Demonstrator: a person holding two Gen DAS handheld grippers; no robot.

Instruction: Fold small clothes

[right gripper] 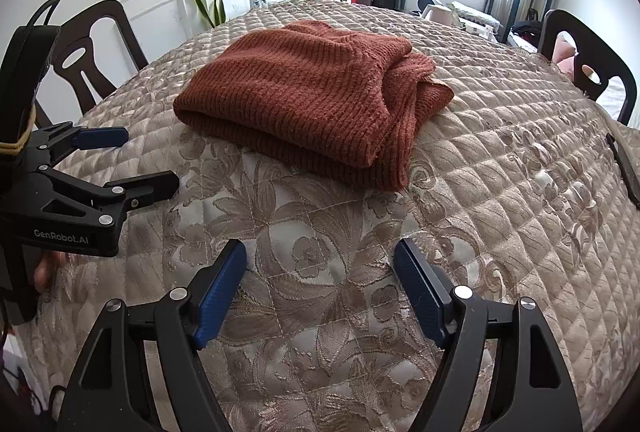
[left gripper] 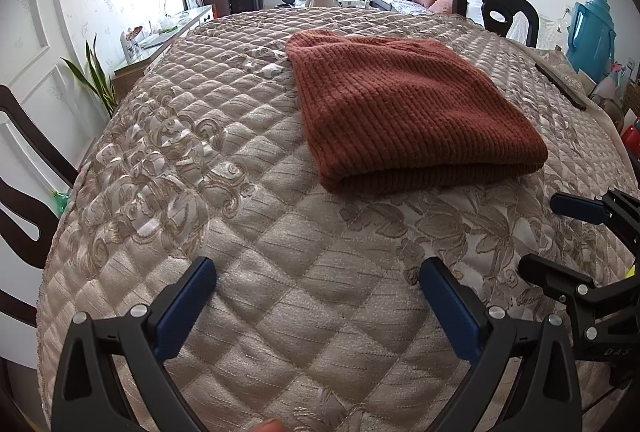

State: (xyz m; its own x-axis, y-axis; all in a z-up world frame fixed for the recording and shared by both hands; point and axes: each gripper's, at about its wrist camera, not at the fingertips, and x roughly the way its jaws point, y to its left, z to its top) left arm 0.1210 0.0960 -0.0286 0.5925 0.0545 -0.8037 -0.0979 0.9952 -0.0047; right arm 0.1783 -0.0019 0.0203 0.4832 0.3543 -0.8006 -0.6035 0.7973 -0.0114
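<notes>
A: Two grippers, both released, nothing between the pads. I have the left gripper (left gripper: 318, 290) and right gripper (right gripper: 320, 278) side by side above the quilted cover (left gripper: 248, 232), on the near side of the sweater (right gripper: 308, 96).

B: Sweater's state?

A: Folded, rust knit, lying flat mid-table, its fold edge toward me, loose layers bunched on its right. Bare quilt all round it. A dark chair (right gripper: 588, 72) stands beyond its far right, at the table edge.
</notes>
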